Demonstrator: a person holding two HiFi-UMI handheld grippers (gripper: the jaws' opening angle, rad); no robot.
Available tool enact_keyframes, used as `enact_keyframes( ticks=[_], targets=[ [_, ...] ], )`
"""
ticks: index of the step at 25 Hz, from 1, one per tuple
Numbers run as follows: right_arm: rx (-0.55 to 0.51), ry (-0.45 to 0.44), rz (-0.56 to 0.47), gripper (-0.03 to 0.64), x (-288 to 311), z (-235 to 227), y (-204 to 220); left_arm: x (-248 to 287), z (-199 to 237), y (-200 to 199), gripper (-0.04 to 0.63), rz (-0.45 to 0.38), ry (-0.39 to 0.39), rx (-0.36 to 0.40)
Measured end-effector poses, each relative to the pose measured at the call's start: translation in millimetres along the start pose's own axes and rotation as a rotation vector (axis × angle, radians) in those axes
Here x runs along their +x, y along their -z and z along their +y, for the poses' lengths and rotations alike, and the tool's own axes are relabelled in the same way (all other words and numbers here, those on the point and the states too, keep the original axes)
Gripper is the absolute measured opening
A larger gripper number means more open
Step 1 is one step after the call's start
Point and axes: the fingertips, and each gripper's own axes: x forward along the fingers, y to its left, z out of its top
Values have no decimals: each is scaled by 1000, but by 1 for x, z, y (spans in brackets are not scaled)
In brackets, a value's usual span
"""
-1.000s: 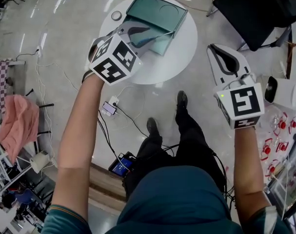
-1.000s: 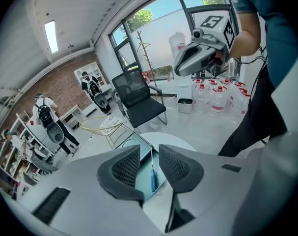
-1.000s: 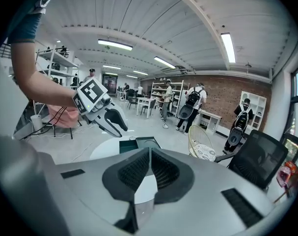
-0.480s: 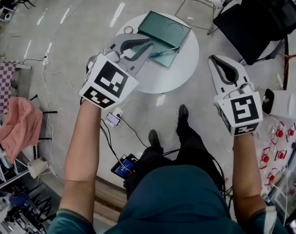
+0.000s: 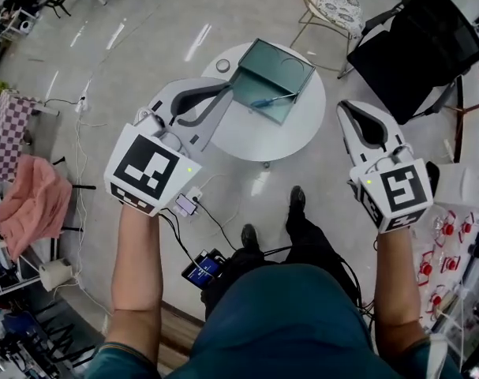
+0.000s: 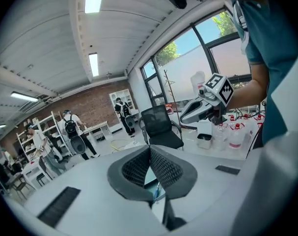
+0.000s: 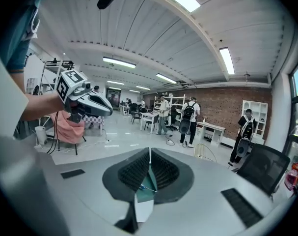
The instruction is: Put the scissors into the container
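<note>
A teal, shallow container (image 5: 280,68) stands open on the round white table (image 5: 255,136). The blue-handled scissors (image 5: 269,99) lie inside it near its front edge. My left gripper (image 5: 223,93) hangs above the table's left edge, short of the container, shut with nothing in it. My right gripper (image 5: 349,109) is held off the table's right side, also shut and empty. In the left gripper view the pads (image 6: 161,167) meet, and the right gripper (image 6: 203,107) shows beyond. Below the closed pads (image 7: 139,171) in the right gripper view, a sliver of the container (image 7: 149,181) shows.
A small ring (image 5: 223,65) lies on the table's far left. A black chair (image 5: 417,50) and a wire chair (image 5: 334,2) stand beyond the table. Cables and a power strip (image 5: 184,204) run across the floor. Red-capped bottles (image 5: 444,251) sit at the right, a pink cloth (image 5: 30,200) at the left.
My left gripper has pulled back from over the container toward me and to the left, and its jaws have closed. The scissors now show lying in the container. The right gripper barely moved.
</note>
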Motion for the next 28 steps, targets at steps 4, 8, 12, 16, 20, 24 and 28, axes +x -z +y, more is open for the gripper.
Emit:
enact_keyframes(
  ticks=[4, 8, 12, 16, 20, 24, 28],
  targets=[
    [-26, -19, -27, 37, -15, 19, -29, -44, 2, -23, 18, -67, -41, -28],
    [-55, -29, -28, 37, -33, 43, -53, -87, -3, -35, 18, -91, -70, -32],
    [-74, -34, -57, 37, -51, 65, -82, -126, -8, -44, 18, -111, -107, -43],
    [-102, -33, -74, 37, -64, 85, -102, -163, -8, -47, 18, -130, -148, -66],
    [-126, -26, -79, 37, -82, 106, -116, -194, -20, -50, 18, -143, -157, -48],
    [-132, -10, -68, 37, -94, 122, -123, -216, -30, -46, 18, -143, -157, -22],
    [-130, 0, -69, 37, -109, 135, -126, -231, -44, -44, 18, -150, -144, -6]
  ],
)
